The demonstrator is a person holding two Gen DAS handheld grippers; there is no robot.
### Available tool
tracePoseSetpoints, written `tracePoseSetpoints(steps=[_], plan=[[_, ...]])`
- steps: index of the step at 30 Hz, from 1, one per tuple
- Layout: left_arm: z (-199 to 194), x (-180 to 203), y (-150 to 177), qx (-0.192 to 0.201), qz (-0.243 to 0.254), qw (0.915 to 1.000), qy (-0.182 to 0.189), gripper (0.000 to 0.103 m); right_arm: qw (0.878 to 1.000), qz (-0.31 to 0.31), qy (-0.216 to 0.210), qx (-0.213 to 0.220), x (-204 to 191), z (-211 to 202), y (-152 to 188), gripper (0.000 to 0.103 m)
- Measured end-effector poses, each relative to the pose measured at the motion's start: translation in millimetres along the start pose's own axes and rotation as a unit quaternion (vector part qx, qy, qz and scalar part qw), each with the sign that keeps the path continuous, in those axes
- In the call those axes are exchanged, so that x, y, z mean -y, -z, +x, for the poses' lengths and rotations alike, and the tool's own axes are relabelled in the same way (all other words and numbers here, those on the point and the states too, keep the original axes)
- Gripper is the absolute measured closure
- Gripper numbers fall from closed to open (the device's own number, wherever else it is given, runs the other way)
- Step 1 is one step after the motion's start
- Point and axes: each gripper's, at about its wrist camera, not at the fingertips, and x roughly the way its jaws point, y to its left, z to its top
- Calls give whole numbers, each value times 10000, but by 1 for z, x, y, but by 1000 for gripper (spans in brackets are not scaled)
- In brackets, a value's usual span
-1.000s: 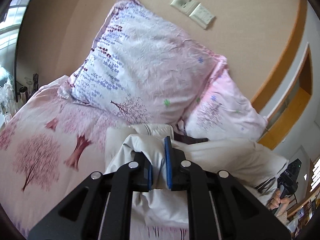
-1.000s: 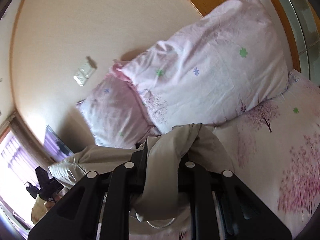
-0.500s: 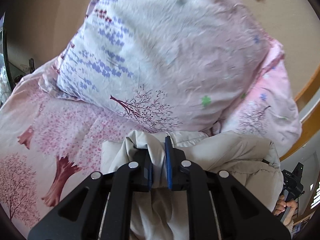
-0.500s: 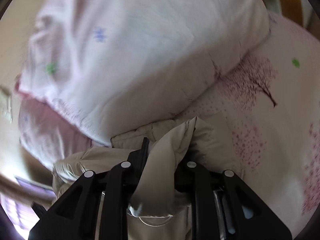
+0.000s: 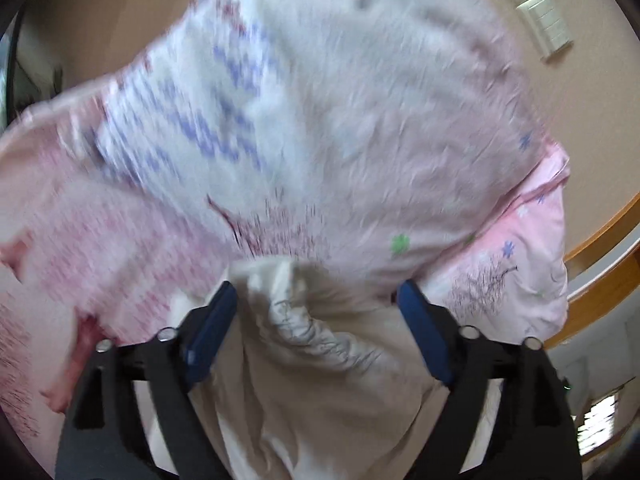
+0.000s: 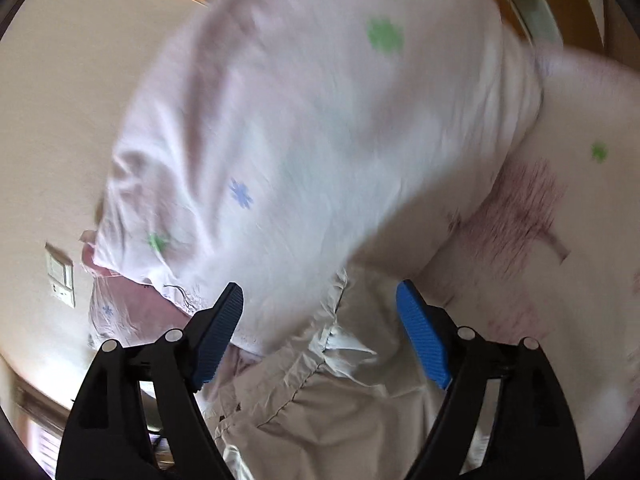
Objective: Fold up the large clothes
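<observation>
With both grippers, left (image 5: 316,308) and right (image 6: 320,306), spread apart over the beige padded jacket (image 5: 320,380) by floral pillows (image 5: 320,120), one fold seems laid; regripping comes next.

Floral pillows (image 5: 340,120) on pink bedding (image 6: 580,220), wall switch (image 5: 544,20).

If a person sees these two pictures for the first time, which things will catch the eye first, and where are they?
First comes the big pale pillow with purple and green flowers, which fills the upper half of both views and leans on the wall. Below it lies the beige garment, crumpled on the pink tree-print bedsheet. The left gripper and the right gripper both stand wide open over that garment, holding nothing.
</observation>
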Motion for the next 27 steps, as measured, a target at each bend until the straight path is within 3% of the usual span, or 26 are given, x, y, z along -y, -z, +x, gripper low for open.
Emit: tracePoseSetpoints(steps=[2,4,7,10,15,18,27], plan=[[-14,8,0,124,248,9996,6,18,9986,-533,23,35,-13,-11,4,33],[-30,17,7,268,576,9980,-22,18,9901,-1396,112,-97,-39,-17,23,50],[-52,36,28,406,1234,9913,-194,18,9661,-2537,74,-466,-74,-22,68,71],[-66,54,56,444,1868,9809,-311,18,9436,-3219,-6,-777,-96,-19,108,79],[-71,72,103,369,2574,9639,-575,18,9192,-3805,90,-1013,-118,-3,150,84],[-66,69,112,301,2723,9588,-746,18,9195,-3778,134,-1078,-120,6,156,84],[-49,47,105,126,2457,9645,-961,18,9238,-3602,418,-1232,-124,30,163,84]])
